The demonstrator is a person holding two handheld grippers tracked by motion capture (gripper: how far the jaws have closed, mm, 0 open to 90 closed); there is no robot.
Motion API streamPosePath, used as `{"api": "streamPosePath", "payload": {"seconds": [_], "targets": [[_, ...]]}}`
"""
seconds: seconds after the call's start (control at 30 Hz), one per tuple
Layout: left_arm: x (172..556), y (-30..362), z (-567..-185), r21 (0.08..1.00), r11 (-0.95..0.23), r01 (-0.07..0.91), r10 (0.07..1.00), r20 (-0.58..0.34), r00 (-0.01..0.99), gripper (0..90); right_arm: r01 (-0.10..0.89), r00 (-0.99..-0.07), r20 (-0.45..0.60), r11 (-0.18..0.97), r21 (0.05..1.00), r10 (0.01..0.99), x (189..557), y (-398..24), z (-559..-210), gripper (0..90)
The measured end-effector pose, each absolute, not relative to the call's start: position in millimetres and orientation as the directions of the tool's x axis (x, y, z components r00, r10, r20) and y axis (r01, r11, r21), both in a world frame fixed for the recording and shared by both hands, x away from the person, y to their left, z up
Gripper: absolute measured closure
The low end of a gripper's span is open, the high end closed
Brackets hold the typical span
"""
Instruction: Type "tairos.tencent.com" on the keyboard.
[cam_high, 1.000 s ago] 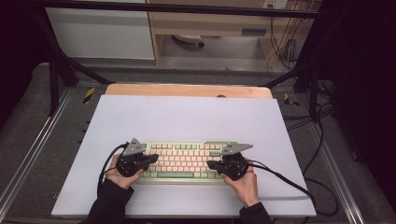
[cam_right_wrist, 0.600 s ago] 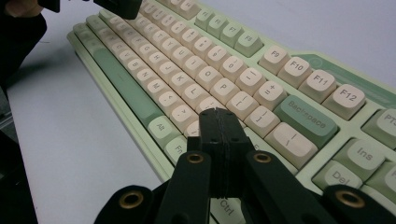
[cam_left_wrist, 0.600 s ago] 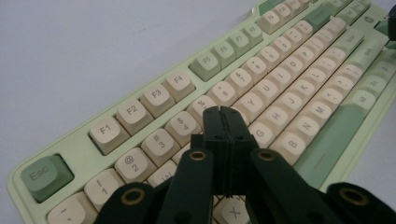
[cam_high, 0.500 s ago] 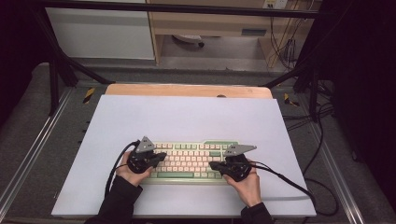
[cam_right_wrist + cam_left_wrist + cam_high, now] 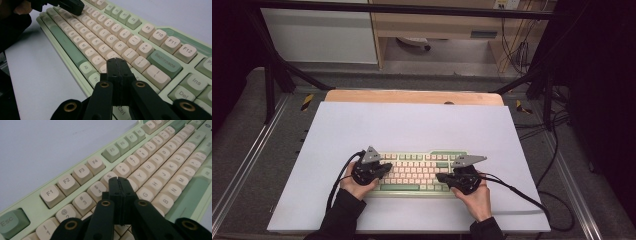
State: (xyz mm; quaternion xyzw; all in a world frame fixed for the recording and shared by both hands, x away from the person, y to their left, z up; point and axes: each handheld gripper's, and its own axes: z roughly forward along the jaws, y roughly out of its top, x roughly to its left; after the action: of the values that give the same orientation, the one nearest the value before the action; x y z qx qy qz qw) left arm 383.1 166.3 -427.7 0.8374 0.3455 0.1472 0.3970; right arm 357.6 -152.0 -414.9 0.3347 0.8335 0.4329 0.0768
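Jaws of both the left gripper and right gripper pressed together, empty, over keyboard legends unreadable from above

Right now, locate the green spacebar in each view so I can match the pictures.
High view: the spacebar lies along the keyboard's near edge, between the two hands.
Left gripper view: a long green bar at right, below the B, N, M keys.
Right gripper view: a long green bar at upper left, running diagonally.
Shared landmark: the row of F-keys.
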Motion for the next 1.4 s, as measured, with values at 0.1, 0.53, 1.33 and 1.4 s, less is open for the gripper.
{"api": "streamPosePath", "payload": {"seconds": [0.1,0.53,1.33,1.4], "targets": [[383,166,-428,0.766,-0.447,0.461,0.694,-0.028,0.719,89.6,0.495,-0.765,0.164,0.405,0.769,0.623,358,-152,-415,90.0],[377,167,-424,0.772,-0.449,0.450,0.680,-0.031,0.733,89.7,0.495,-0.761,0.166,0.397,0.773,0.627,357,-153,-415,90.0],[358,193,-419,0.781,-0.432,0.451,0.679,-0.048,0.733,89.7,0.505,-0.754,0.188,0.371,0.780,0.629,357,-151,-412,90.0],[357,195,-420,0.781,-0.431,0.452,0.680,-0.048,0.731,89.7,0.501,-0.756,0.186,0.373,0.781,0.627,357,-150,-412,90.0]]}}
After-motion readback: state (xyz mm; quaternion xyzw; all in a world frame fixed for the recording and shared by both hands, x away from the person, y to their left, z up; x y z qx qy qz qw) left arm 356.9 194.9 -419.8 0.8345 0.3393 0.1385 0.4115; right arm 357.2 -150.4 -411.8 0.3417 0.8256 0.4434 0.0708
